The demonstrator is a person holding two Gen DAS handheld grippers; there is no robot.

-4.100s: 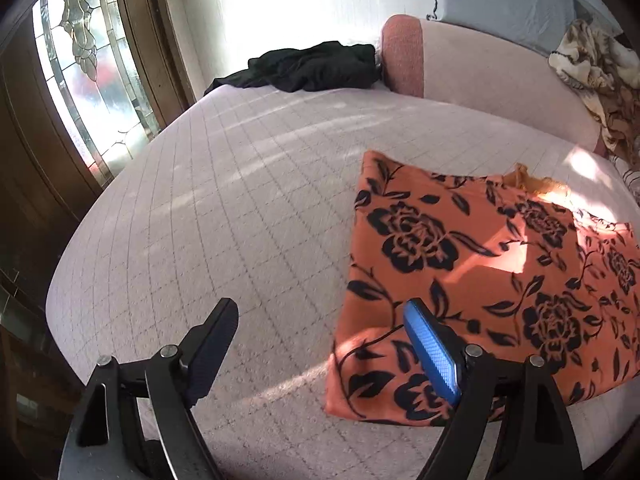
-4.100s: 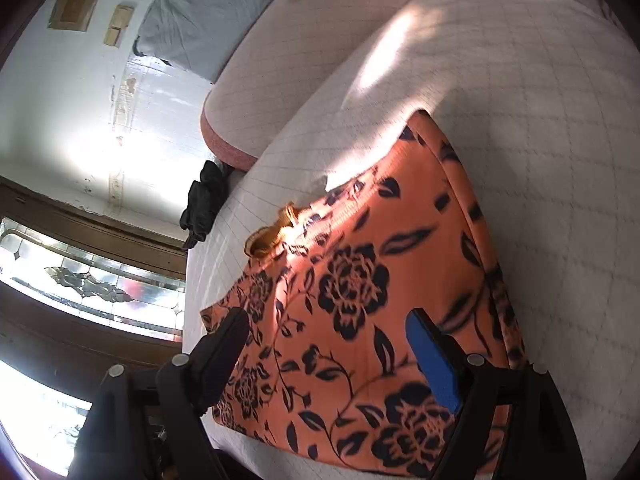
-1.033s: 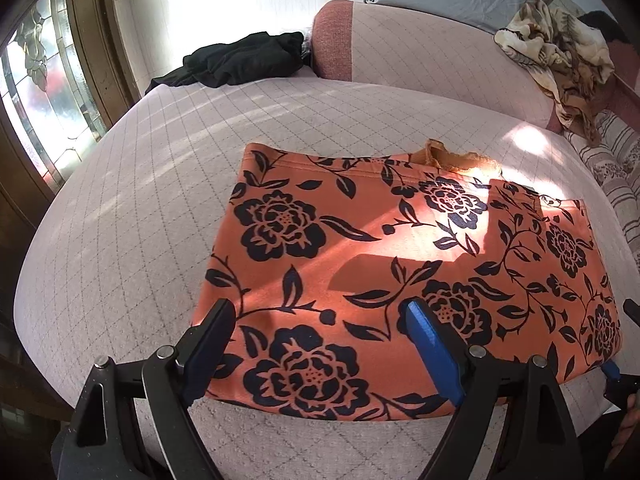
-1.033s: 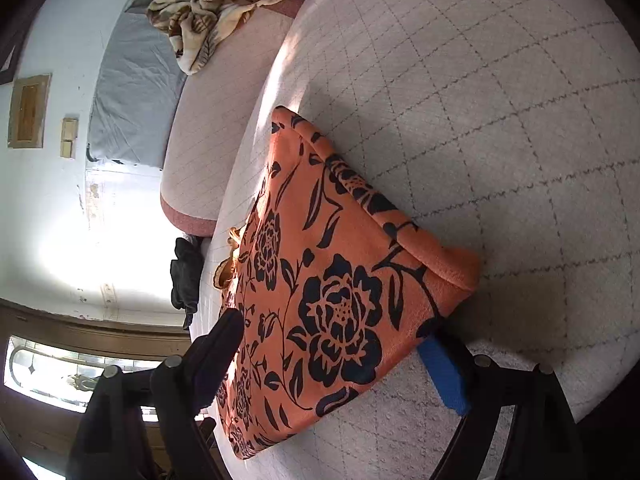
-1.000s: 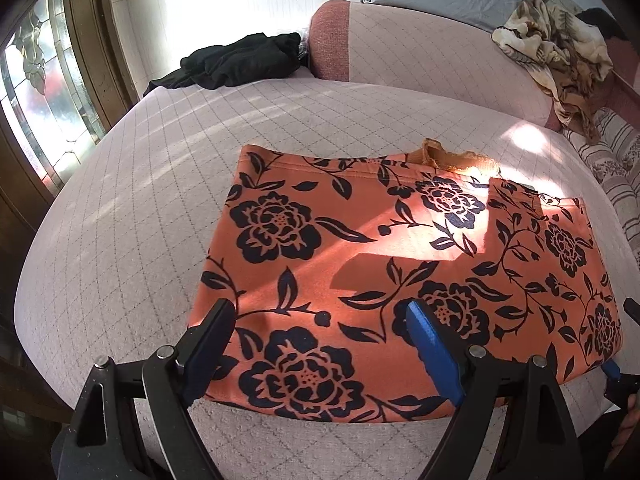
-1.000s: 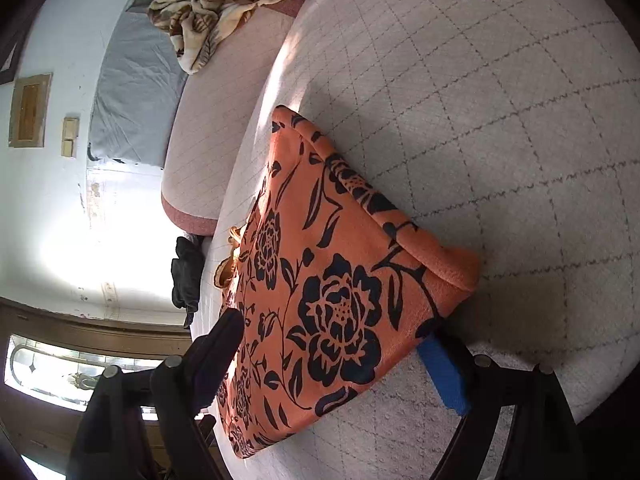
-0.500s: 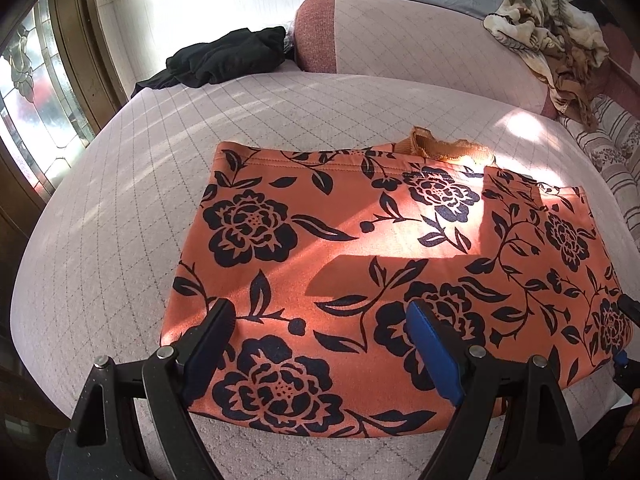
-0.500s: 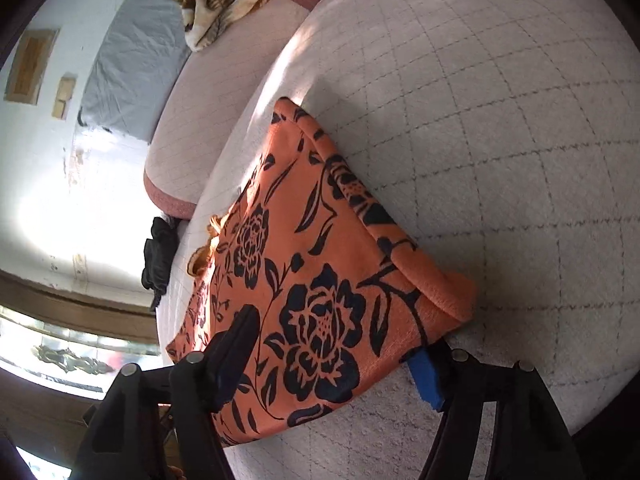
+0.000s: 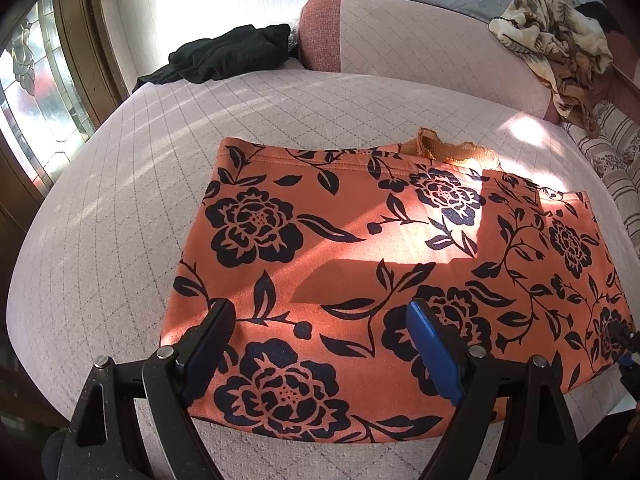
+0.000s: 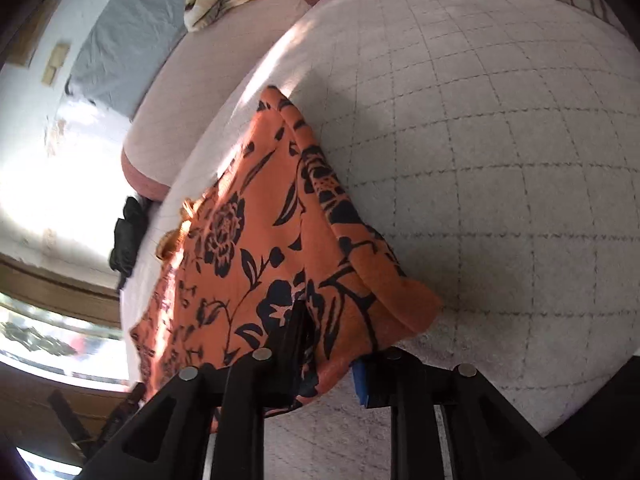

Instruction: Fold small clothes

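An orange garment (image 9: 360, 240) with black flowers lies flat on the pale quilted bed (image 9: 132, 200). A tan lace piece (image 9: 452, 150) pokes out at its far edge. My left gripper (image 9: 316, 312) hovers open over the garment's near left part, with nothing pinched. At the near right corner of the garment (image 10: 260, 248) my right gripper (image 10: 328, 344) has its jaws closing. The black finger lies on top and the blue pad (image 10: 359, 380) below, and the bunched corner is pinched between them. The right gripper's tip (image 9: 626, 344) shows at the right edge of the left wrist view.
A black garment (image 9: 228, 56) lies at the bed's far left, by the window (image 9: 36, 92). A pink bolster (image 9: 400, 36) runs along the back with a beige patterned cloth (image 9: 552, 32) heaped on it. A striped cushion (image 9: 612, 148) sits at the right.
The right jaws have narrowed onto the garment's near right corner, which now bunches between them, and the gripper has rolled. The left gripper stays open and has drifted slightly over the garment.
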